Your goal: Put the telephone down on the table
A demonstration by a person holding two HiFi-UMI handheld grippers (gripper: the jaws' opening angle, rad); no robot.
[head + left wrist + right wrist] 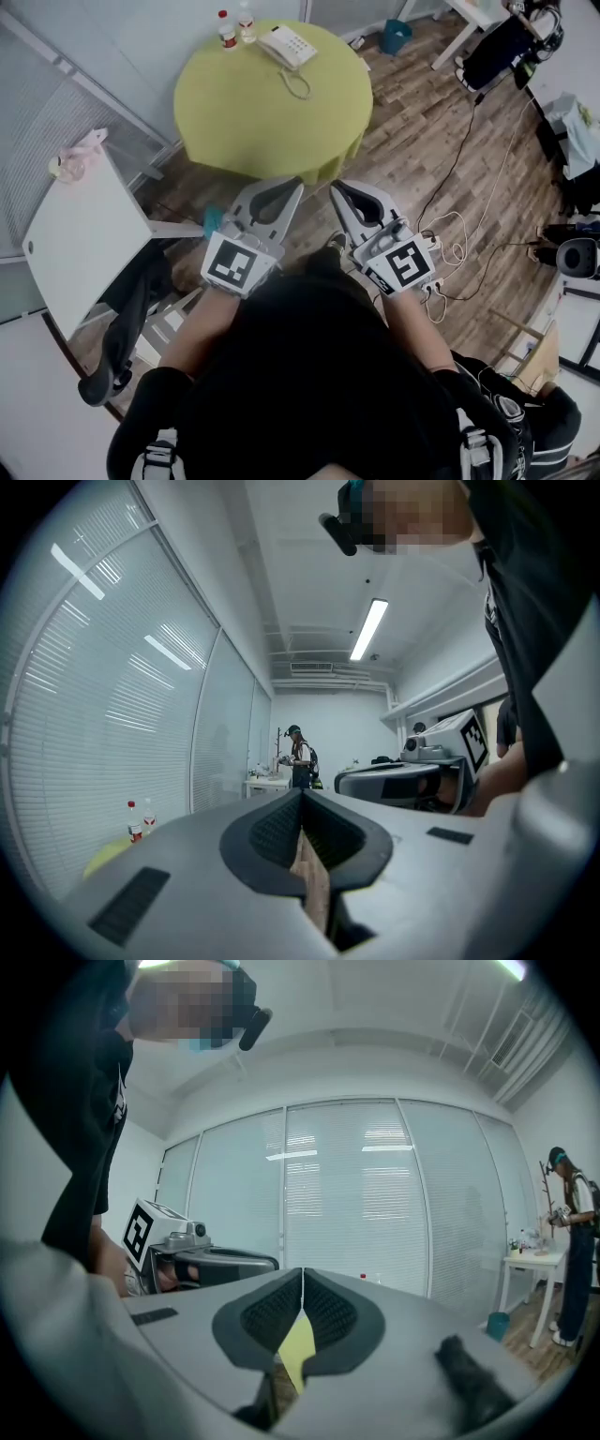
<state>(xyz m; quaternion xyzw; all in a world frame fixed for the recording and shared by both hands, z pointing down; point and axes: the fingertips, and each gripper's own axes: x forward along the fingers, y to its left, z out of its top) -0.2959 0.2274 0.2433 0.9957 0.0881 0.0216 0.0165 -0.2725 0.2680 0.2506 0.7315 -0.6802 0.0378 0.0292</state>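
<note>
A white telephone [287,45] with its cord [298,86] sits at the far side of the round yellow-green table [253,122]. Both grippers are held side by side close to the person's body, short of the table's near edge. My left gripper [298,180] is shut with nothing in it; its jaws meet in the left gripper view [302,794]. My right gripper [335,187] is likewise shut and empty, its jaws closed in the right gripper view [302,1272]. The telephone is not visible in either gripper view.
Two bottles [234,26] stand beside the telephone. A white desk [80,244] and a black chair [131,309] are at the left. Cables [459,234] run over the wooden floor at the right. A blue bin [396,36] stands beyond the table. Another person [572,1241] stands by a far table.
</note>
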